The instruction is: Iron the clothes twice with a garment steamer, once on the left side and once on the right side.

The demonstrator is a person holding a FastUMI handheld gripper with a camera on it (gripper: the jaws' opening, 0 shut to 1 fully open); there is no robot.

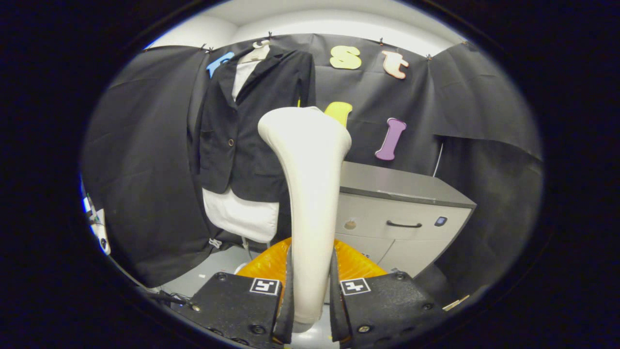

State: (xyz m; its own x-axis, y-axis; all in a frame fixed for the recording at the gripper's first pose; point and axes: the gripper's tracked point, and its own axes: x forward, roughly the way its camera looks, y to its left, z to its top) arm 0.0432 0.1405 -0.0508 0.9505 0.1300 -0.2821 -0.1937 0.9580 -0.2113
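Black cloth wall point(140, 160) is seen at far left, hung in folds. Against it a dark jacket point(252, 126) is hung on a pale hanger point(256, 51), over a white shirt point(240, 215) — collar shown at the neck, hem shown below the jacket's lower edge. One button is visible on the jacket front.

Just right of the jacket, and nearer the camera, the steamer point(310, 194) is held upright — a cream body, narrow at the handle and widening to a broad head that overlaps the jacket's right edge. The gripper point(311, 295) is closed on the steamer's handle, both fingers pressed against its sides. An orange object point(353, 264) is seen behind the fingers, low down; what it is cannot be told.

To the right, a grey cabinet point(402, 213) is stood against the wall, with a dark drawer handle on its front.
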